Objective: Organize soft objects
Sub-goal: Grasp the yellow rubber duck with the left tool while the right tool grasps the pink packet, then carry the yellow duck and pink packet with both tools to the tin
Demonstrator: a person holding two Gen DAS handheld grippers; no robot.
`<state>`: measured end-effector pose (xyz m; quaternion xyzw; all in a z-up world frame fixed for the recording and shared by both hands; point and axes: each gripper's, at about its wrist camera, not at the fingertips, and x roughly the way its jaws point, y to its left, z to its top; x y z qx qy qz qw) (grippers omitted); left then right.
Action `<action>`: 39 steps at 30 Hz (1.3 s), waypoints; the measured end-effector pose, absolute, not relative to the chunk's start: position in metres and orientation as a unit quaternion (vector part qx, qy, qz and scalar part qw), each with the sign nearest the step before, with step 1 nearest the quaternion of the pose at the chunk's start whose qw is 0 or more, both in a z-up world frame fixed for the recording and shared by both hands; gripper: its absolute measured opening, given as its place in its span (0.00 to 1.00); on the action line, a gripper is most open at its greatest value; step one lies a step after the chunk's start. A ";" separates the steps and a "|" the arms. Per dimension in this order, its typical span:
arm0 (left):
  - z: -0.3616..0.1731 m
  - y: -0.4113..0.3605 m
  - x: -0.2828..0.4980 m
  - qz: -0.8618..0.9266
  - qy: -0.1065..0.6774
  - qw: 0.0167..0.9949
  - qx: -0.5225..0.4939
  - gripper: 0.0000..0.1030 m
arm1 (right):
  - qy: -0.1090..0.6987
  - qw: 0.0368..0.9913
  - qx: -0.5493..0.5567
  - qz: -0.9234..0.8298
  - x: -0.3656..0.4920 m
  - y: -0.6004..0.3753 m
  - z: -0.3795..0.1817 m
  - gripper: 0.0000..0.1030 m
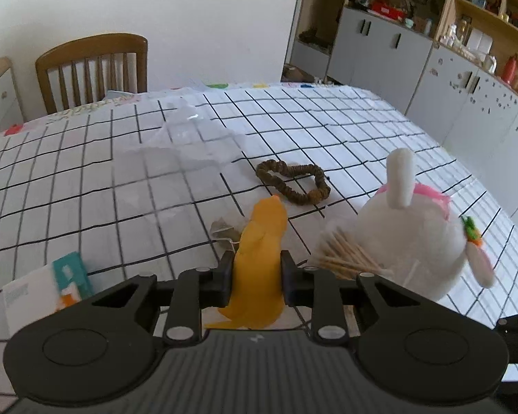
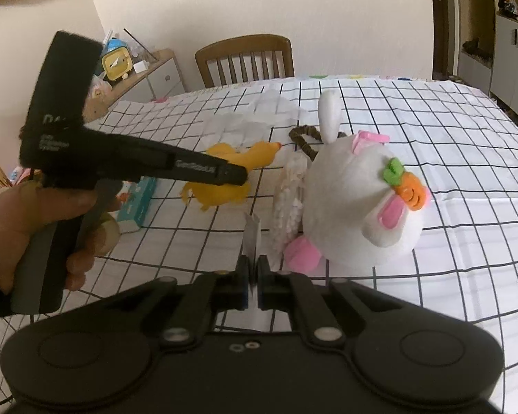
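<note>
Yellow rubber chicken toy (image 1: 259, 252) pinched in left claw (image 1: 256, 277), right claw (image 2: 254, 277) pressed together on thin white plastic bag edge (image 2: 252, 238), grid-checked counter (image 1: 328, 124).

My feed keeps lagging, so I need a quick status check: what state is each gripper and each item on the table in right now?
Left gripper: shut on the yellow rubber chicken.
Right gripper: shut on a thin clear bag edge.
White plush rabbit: lying on the table, not gripped.
Brown scrunchie: flat on the checked tablecloth, untouched.
Toothpick bundle: lying loose beside the rabbit.
</note>
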<state>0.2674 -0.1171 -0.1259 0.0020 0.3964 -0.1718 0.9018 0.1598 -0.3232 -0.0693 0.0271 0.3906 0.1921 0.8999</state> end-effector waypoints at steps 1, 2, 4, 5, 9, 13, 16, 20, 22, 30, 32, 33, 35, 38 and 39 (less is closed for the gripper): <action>-0.123 -0.114 0.263 -0.172 0.395 0.903 -0.001 0.25 | 0.389 0.900 0.028 0.193 0.158 -0.323 -0.068 0.03; -0.120 -0.110 0.258 -0.172 0.392 0.904 -0.004 0.25 | 0.387 0.901 0.030 0.194 0.156 -0.324 -0.066 0.03; -0.116 -0.104 0.250 -0.177 0.393 0.902 -0.013 0.25 | 0.386 0.901 0.031 0.197 0.152 -0.325 -0.063 0.03; -0.115 -0.099 0.243 -0.179 0.395 0.901 -0.019 0.25 | 0.385 0.901 0.031 0.197 0.150 -0.326 -0.061 0.03; -0.112 -0.088 0.218 -0.186 0.397 0.898 -0.021 0.25 | 0.384 0.902 0.035 0.195 0.140 -0.327 -0.058 0.03; -0.115 -0.078 0.196 -0.189 0.405 0.894 -0.017 0.25 | 0.382 0.903 0.034 0.195 0.133 -0.328 -0.054 0.03; -0.122 -0.072 0.182 -0.190 0.412 0.891 -0.020 0.25 | 0.384 0.902 0.033 0.196 0.128 -0.322 -0.053 0.03; -0.132 -0.069 0.168 -0.185 0.423 0.887 -0.016 0.26 | 0.385 0.900 0.025 0.200 0.121 -0.315 -0.053 0.04; -0.136 -0.065 0.163 -0.179 0.425 0.887 -0.017 0.27 | 0.387 0.900 0.022 0.202 0.118 -0.312 -0.053 0.04; -0.137 -0.063 0.145 -0.176 0.420 0.890 0.004 0.58 | 0.387 0.898 0.021 0.206 0.112 -0.307 -0.051 0.04; -0.135 -0.060 0.140 -0.182 0.410 0.894 0.000 0.65 | 0.386 0.899 0.023 0.206 0.112 -0.306 -0.049 0.04; -0.134 -0.060 0.138 -0.184 0.409 0.893 0.002 0.65 | 0.386 0.899 0.023 0.205 0.111 -0.306 -0.049 0.04; -0.133 -0.062 0.135 -0.187 0.409 0.893 0.016 0.65 | 0.385 0.899 0.024 0.205 0.110 -0.305 -0.049 0.04; -0.136 -0.069 0.130 -0.196 0.411 0.890 0.035 0.65 | 0.385 0.899 0.023 0.205 0.110 -0.305 -0.049 0.04; -0.137 -0.072 0.130 -0.195 0.412 0.889 0.044 0.61 | 0.386 0.899 0.023 0.205 0.110 -0.305 -0.049 0.04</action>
